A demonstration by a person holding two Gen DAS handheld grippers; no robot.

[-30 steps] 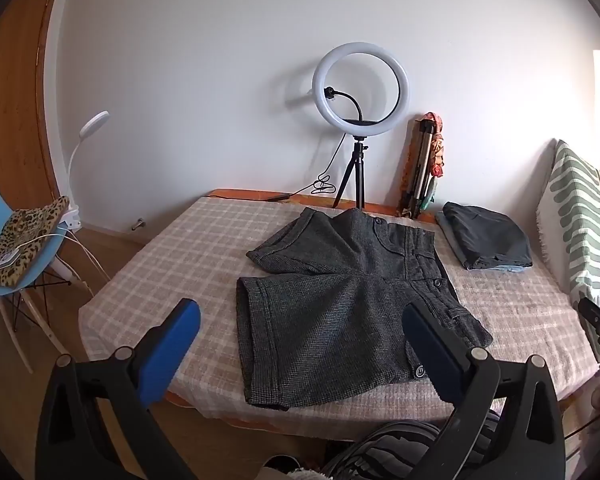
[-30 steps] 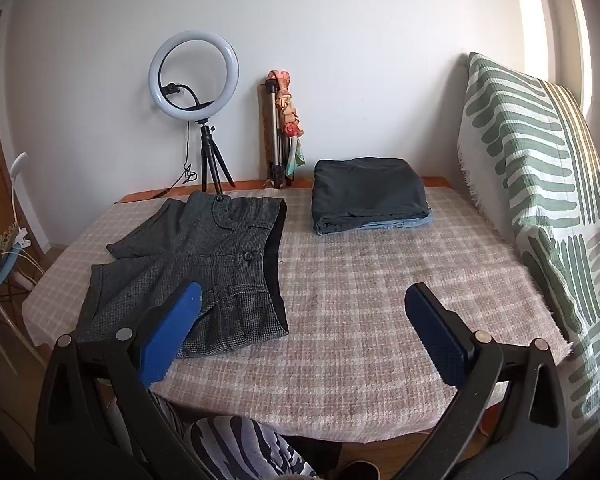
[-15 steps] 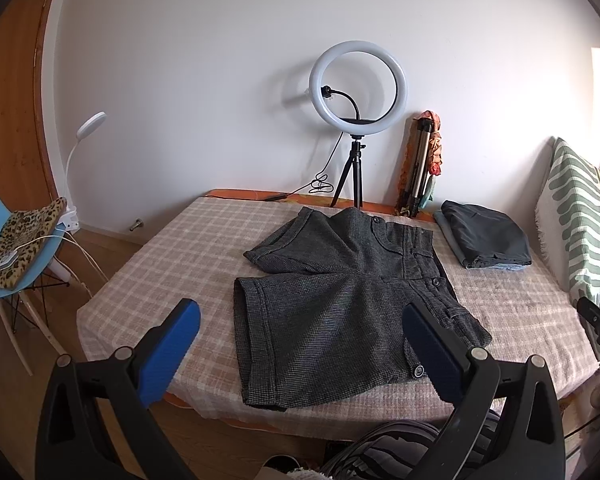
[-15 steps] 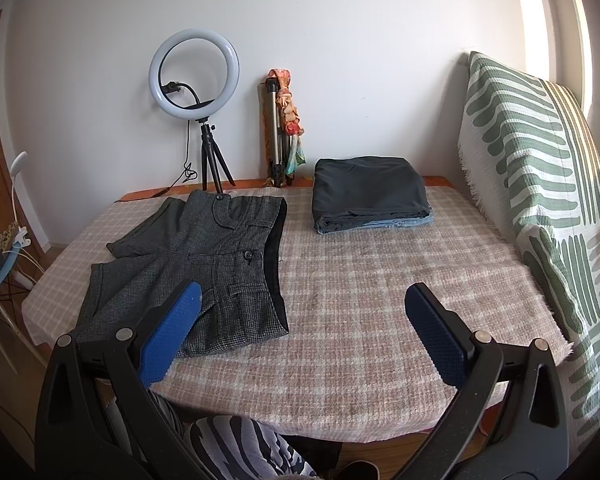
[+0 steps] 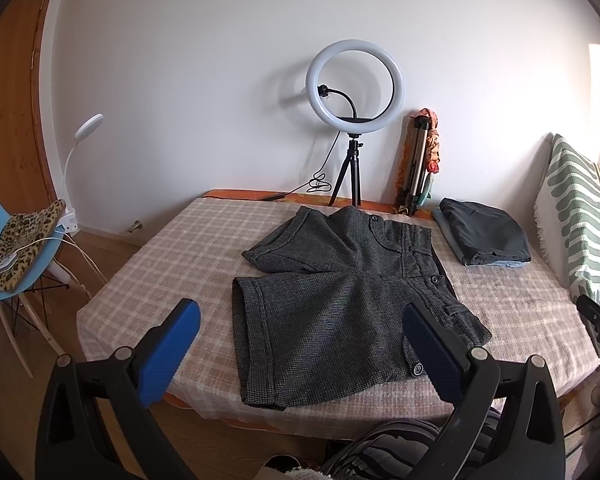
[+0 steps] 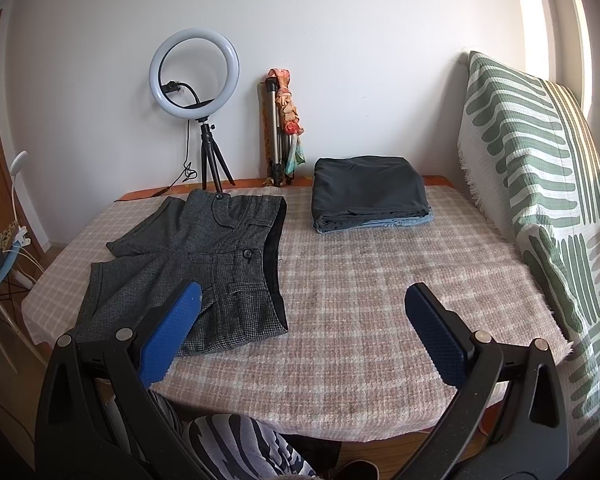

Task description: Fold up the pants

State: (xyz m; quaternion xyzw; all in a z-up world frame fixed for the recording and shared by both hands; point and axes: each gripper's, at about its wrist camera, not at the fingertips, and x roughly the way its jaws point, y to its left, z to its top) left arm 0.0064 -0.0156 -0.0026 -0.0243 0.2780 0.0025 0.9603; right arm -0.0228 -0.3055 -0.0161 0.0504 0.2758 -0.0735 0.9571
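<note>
Dark grey woven shorts [image 5: 340,296] lie spread flat on the checked table cloth [image 5: 172,264], waistband to the right and both legs pointing left. In the right wrist view the same shorts [image 6: 204,256] sit at the left half of the table. My left gripper [image 5: 300,320] hovers open above the near table edge, in front of the nearer leg, holding nothing. My right gripper [image 6: 300,314] is open too, raised over bare cloth just right of the waistband. Blue pads face each other on both grippers.
A stack of folded dark garments [image 6: 368,196] rests at the back right. A ring light on a tripod [image 5: 354,92] and a folded tripod [image 6: 280,128] stand against the wall. A green striped cushion [image 6: 540,184] borders the right side. A blue chair [image 5: 8,256] stands left.
Both views have shifted only slightly; the left gripper drifted a little back. The shorts have not moved and both grippers stay open.
</note>
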